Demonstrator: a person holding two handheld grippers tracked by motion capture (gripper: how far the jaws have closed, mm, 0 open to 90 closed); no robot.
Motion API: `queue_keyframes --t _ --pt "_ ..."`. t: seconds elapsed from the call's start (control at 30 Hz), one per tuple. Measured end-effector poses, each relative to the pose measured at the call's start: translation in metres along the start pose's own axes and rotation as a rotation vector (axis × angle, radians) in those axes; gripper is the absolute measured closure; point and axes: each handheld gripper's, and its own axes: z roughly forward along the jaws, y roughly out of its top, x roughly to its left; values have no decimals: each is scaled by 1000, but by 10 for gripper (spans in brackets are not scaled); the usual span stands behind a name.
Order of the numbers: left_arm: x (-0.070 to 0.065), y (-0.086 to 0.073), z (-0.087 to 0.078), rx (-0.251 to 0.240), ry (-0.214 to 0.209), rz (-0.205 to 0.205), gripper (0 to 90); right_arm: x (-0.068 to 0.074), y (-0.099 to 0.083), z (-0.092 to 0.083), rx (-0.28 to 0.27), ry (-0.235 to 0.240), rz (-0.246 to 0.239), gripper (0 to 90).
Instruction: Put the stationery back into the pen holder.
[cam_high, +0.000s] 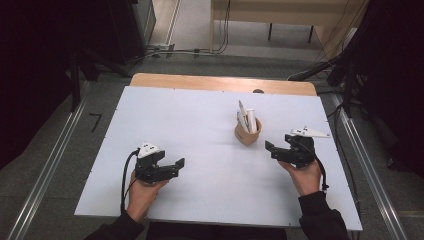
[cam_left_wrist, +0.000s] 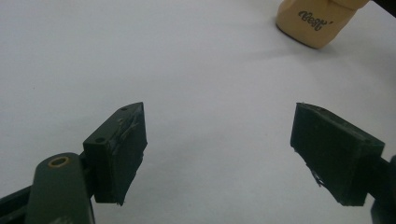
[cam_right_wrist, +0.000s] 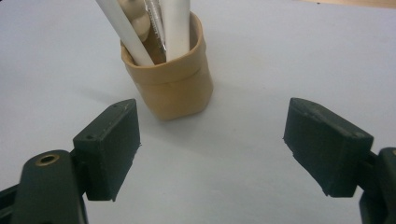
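both my grippers gape with nothing between the jaws, left gripper (cam_high: 176, 165) and right gripper (cam_high: 270, 148) low over the table (cam_high: 190, 125). i see the cup (cam_high: 247, 134) of white tubes (cam_high: 251, 120) standing upright just beyond the right one.

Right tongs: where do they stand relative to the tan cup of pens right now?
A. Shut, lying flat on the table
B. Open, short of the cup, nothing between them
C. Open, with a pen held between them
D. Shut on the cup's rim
B: the right tongs stand wide open over bare table, with the tan cup beyond their tips, untouched.
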Motion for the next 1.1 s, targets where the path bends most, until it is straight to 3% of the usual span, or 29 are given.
queue_keyframes --t 0.77,1.1 --pt "18 1 -9 -24 42 -41 184 -11 -20 -25 2 -33 21 177" --pt "34 1 -15 -35 75 -78 185 -17 -30 -37 1 -49 40 180"
